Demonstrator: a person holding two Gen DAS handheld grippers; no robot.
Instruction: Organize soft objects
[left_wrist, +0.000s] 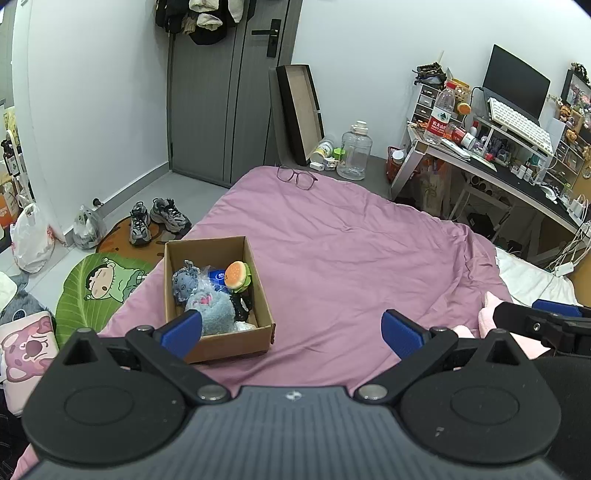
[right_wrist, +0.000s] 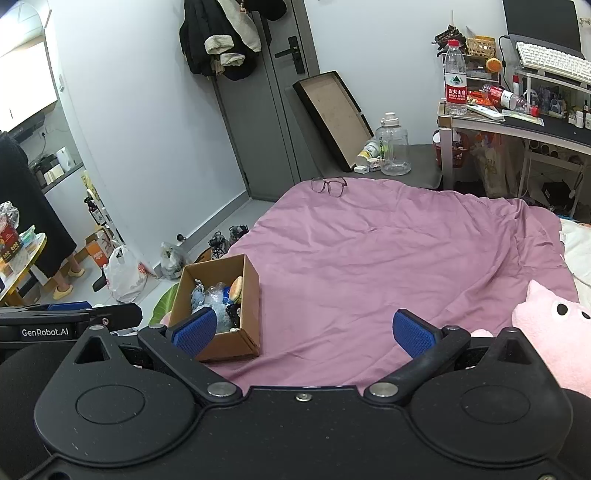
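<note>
Cardboard box (left_wrist: 218, 291) on bed (left_wrist: 332, 251) already holds several plushies; pink pig plush (right_wrist: 554, 332) still out. Left gripper (left_wrist: 291, 328) and right gripper (right_wrist: 303, 332) fingers wide apart, holding nothing.

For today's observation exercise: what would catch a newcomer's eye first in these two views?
The wide pink-purple bedspread fills both views. On its left side sits an open cardboard box stuffed with soft toys, a burger plush on top. A pink pig plush lies at the right edge.

Both wrist cams are hovering low over the pink bedspread (left_wrist: 332, 240), facing the door (left_wrist: 229, 92); both are sharing the cardboard box (right_wrist: 221, 343), glasses (right_wrist: 328, 184), desk (right_wrist: 517, 125).
</note>
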